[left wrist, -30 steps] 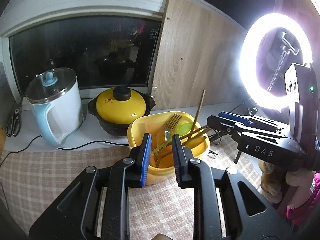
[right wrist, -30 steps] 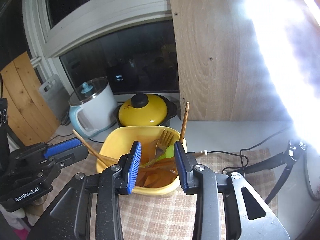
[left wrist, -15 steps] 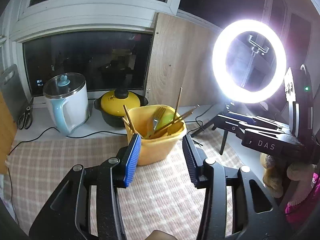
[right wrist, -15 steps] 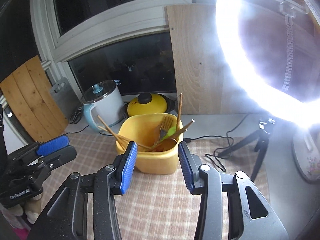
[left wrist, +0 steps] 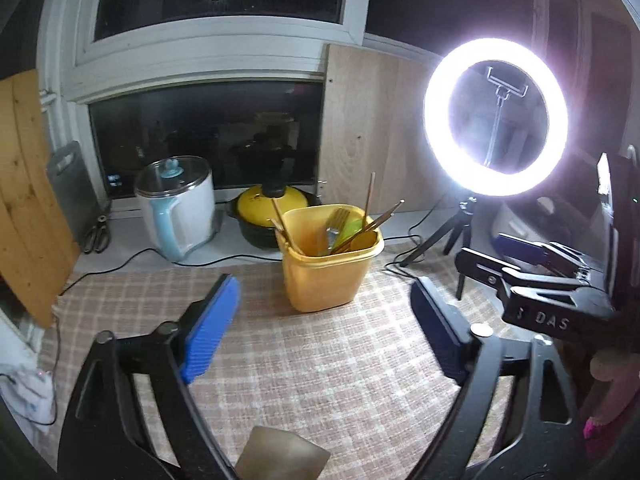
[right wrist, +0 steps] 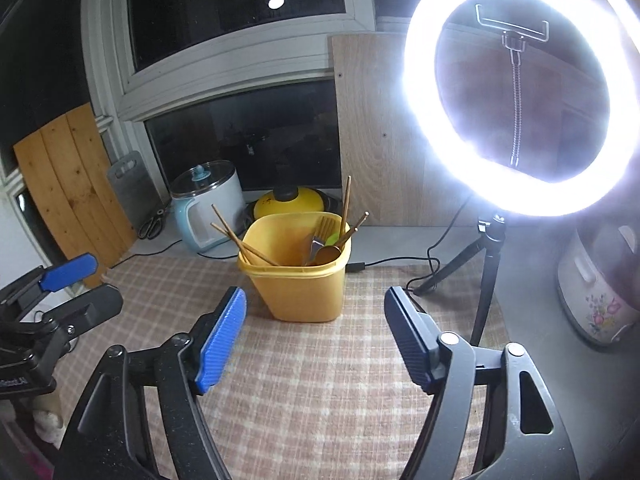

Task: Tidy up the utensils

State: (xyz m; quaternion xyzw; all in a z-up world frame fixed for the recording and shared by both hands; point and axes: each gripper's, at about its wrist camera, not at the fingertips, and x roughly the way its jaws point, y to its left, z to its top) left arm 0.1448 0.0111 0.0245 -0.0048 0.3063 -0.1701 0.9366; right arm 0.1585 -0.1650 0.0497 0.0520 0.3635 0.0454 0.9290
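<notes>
Looks like the closing step: utensils (right wrist: 320,242) standing in the yellow tub (left wrist: 326,276) on the checked counter (left wrist: 320,360). Left claw (left wrist: 324,320) and right claw (right wrist: 316,324) both opening, empty. Nothing further apparently needed. Readable: "DAS", partly "Robot.AI".

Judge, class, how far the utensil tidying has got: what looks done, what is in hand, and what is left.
Done: wooden chopsticks, a metal fork and a green spoon stand in the yellow plastic bin on the checked cloth. In hand: nothing; the left gripper and right gripper are opening, empty. Left: no loose utensils show, so seemingly little.
</notes>
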